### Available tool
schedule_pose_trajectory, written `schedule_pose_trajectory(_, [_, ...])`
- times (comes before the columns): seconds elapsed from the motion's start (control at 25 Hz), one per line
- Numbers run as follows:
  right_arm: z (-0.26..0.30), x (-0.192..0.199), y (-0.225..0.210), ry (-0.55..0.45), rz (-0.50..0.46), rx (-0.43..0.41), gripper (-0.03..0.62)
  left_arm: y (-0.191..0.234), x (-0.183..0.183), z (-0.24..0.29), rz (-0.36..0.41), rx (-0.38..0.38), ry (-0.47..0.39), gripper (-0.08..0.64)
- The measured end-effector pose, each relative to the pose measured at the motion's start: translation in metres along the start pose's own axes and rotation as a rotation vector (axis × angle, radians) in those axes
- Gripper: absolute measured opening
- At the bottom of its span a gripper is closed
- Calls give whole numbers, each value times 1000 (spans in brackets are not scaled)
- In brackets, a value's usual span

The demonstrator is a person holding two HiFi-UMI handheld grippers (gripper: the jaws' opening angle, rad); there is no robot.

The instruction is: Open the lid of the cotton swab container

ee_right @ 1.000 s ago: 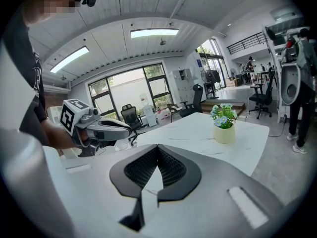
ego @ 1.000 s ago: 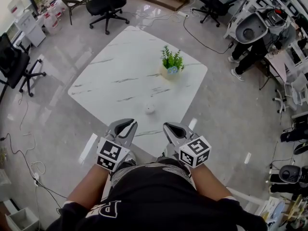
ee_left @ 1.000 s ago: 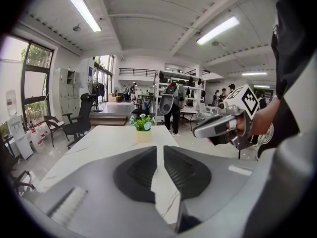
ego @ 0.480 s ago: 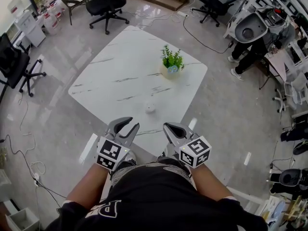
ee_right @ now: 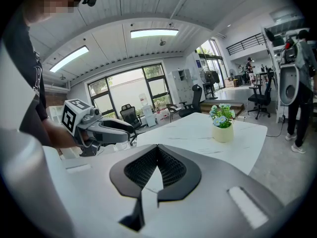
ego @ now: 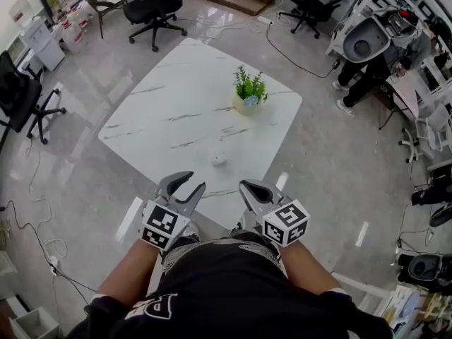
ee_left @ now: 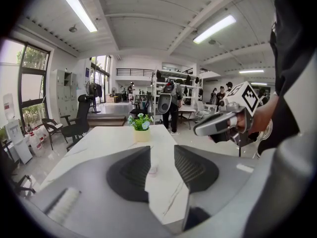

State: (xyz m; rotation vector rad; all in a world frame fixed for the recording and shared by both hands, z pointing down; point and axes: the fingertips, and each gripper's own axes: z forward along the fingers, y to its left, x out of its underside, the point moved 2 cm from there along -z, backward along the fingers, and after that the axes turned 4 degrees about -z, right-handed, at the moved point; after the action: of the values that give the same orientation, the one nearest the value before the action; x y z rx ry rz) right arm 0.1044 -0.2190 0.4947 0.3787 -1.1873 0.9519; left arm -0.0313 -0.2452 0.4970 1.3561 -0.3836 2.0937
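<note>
At six o'clock the right gripper (ee_right: 157, 150) has its two dark ribbed jaws pressed together at the tips, with nothing between them, above the near part of a white marble table (ee_right: 193, 130). At nine o'clock the left gripper (ee_right: 131, 134) points across the view; its jaws have just been opening and stand apart on nothing. A potted plant (ee_right: 222, 128) stands on the table at three o'clock, and a person (ee_right: 298, 108) stands beyond it at the right edge.

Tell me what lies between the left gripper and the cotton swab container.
Only bare white tabletop, per the head view. The left gripper has just been opening its jaws, nothing gripped; the container stands farther out.
</note>
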Motion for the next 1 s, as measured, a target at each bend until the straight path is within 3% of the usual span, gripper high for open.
schedule_pose_trajectory(0.52, [0,3,-5,1,15,10,0,1,5,8,4,8,24,252])
schedule_pose_trajectory(1.0, [-2,8,-13,2,26,20,0,1,10,18,7,3,35,253])
